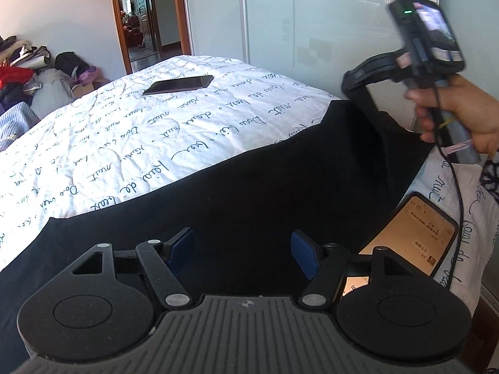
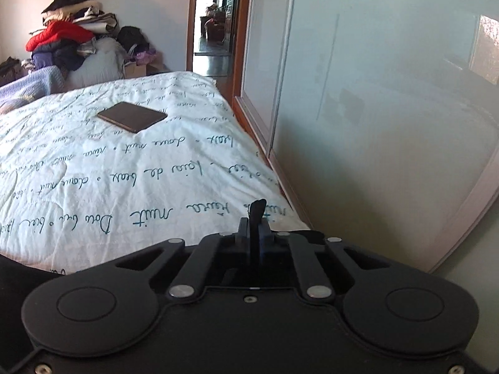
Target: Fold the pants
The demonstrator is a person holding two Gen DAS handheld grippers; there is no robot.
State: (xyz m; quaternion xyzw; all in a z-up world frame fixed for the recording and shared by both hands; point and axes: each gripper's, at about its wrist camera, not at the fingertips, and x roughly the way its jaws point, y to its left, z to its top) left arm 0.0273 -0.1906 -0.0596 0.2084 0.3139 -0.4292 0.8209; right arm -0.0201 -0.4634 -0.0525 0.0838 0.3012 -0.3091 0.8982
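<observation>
Left tongs hover wide open and empty over the black pants, which stretch crosswise on the bed toward the right hand.

Right tongs are clamped on a pinch of pants at the bed's edge.

The pants are matt black cloth, soft and light-swallowing. The quilt is white stitched cotton, puckered, printed with dark script. Each claw is matt black plastic, finely speckled, with silvery metal pivot pins and blue rubbery pads; its base is ribbed grey plastic. The right claw shows the same finish. Two phones have glossy glass faces. The wardrobe door is frosted, satin-smooth, framed in reddish wood.
</observation>
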